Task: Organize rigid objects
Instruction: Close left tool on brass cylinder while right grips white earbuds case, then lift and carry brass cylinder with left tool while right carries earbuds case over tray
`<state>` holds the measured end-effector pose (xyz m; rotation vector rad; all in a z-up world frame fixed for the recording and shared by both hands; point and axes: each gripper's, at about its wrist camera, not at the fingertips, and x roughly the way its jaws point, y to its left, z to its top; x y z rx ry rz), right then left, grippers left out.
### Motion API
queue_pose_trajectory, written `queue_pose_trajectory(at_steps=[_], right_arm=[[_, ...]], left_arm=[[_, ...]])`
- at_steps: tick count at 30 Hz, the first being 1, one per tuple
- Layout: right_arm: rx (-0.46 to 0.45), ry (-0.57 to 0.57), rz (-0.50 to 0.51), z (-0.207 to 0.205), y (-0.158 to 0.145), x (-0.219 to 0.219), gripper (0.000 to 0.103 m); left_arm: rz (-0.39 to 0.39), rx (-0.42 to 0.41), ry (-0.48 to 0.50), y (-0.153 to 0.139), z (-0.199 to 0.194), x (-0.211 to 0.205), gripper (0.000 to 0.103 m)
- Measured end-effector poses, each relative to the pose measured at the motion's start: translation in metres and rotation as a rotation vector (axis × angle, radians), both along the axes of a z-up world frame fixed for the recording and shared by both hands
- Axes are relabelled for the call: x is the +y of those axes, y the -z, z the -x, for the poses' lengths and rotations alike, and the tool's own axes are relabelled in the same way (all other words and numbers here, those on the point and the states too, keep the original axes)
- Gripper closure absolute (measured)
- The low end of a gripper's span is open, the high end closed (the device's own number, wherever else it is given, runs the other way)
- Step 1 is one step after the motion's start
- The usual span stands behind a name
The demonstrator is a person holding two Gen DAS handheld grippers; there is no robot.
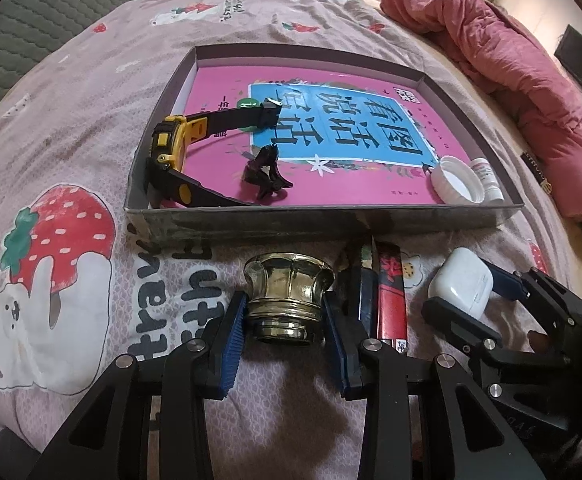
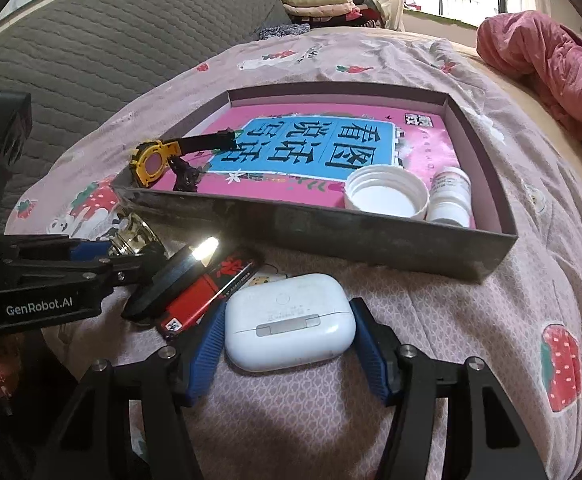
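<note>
Clamped on the narrow neck of a brass-coloured metal cup, the left gripper presses one blue pad against each side, and the cup lies on its side on the bedspread, its flared end toward the box. Beside it, the right gripper straddles a white earbud case that rests on the cloth; its jaws stand wide, and from this angle it is hard to tell whether the pads touch the case or stop just short, though a thin gap seems to show on each side. Between the two grippers lie a red lighter and a dark flat object with a bright glare on it, close together.

Just beyond them sits a shallow grey cardboard box, open-topped, with a pink book covering its floor. On the book, at the near left corner, a yellow and black watch stands on its edge, and a small black clip lies just beside it. At the near right corner a white cap rests open side up, touching a small white bottle. A bundled pink quilt lies well apart to the right.
</note>
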<state>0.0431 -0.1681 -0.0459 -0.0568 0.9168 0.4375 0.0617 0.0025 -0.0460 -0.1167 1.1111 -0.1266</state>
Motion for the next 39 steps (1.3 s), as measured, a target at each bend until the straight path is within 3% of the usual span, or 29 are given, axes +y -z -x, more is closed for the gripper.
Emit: queue_pose_trajectory(at_steps=[39], right_arm=[[-0.124, 0.014, -0.08, 0.022, -0.051, -0.009, 0.042]], left_arm=[[0.028, -0.101, 0.005, -0.039, 0.023, -0.001, 0.066]])
